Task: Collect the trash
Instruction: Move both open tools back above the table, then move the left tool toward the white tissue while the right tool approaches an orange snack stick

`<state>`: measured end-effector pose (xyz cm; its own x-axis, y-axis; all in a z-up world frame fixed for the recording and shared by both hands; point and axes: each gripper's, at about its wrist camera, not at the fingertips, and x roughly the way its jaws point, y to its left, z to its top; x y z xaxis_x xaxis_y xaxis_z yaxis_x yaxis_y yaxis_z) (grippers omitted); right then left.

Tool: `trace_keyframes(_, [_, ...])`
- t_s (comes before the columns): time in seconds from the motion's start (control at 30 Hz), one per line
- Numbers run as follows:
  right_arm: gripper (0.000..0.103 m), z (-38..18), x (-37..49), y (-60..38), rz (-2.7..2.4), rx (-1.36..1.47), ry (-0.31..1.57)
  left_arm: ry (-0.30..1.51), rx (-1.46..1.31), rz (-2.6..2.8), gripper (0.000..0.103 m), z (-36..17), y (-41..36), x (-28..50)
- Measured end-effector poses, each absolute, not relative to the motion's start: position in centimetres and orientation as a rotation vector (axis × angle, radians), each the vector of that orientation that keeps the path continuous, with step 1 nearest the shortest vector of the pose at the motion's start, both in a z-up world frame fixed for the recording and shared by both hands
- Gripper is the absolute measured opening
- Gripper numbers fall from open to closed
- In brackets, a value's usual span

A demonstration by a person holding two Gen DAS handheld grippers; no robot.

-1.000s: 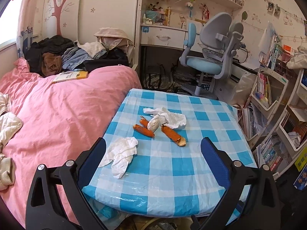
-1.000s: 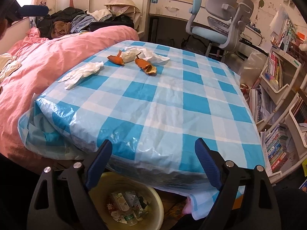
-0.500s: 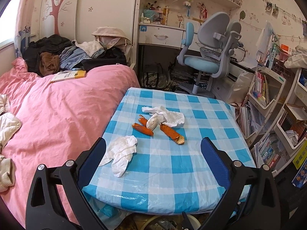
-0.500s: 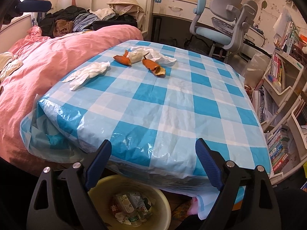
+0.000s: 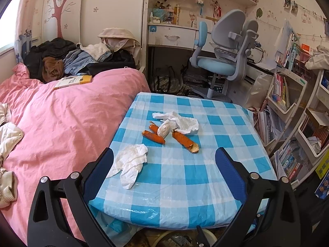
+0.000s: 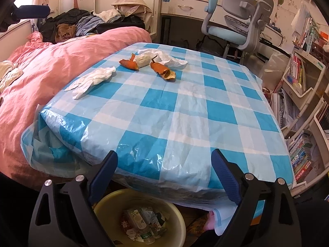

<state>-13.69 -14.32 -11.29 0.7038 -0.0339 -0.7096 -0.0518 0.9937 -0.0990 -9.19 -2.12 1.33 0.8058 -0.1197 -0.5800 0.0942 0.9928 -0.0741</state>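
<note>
Left gripper (image 5: 164, 164): jaws spread wide, nothing between them, held above the near edge of the table (image 5: 205, 212); its blue pads frame the tabletop litter. Right gripper (image 6: 164, 167): jaws likewise wide apart and empty, having just eased a little further open, poised over the table's near edge and above the bin.

Table covering: blue-and-white checked plastic cloth (image 6: 185, 111), glossy, draped over the edges.

Trash, item one: crumpled white tissue (image 5: 129, 164), lying near the table's left edge, closest to the left gripper's left pad (appears apart from it, though the wide lens makes this hard to judge).

Trash, item two: larger crumpled white tissue (image 5: 181, 121) toward the middle of the far half of the table, with a small wadded tissue (image 5: 164, 128) at its near side.

Trash, item three: orange peel pieces (image 5: 154, 136), two on the left of the wad, touching or just beside it; a third, longer peel (image 5: 185, 141) on its right, its pale inside showing at the near end.

Bin: yellowish round basin (image 6: 109, 205) on the floor below the table's near edge, holding cartons and wrappers.

Surroundings: pink duvet (image 5: 61, 119) on the bed at left, touching the table's side; a heap of clothes (image 5: 78, 57) and a book (image 5: 73, 81) at its far end; grey-and-blue desk chair (image 5: 224, 59) beyond the table; bookshelves (image 5: 287, 103) at right.
</note>
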Motion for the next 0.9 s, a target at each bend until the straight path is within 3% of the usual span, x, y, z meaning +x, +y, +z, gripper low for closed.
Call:
trace_keyframes(0.57, [0.089, -10.4, -12.7, -15.0, 0.043, -0.085, 0.762, 0.653, -0.019, -0.092, 0.096, 0.2, -1.6, -8.1])
trace_keyframes(0.9, [0.089, -9.1, -11.6, -17.1, 0.130, -0.063, 0.737, 0.721, -0.152, -0.002, 0.096, -1.4, 1.7, -5.7])
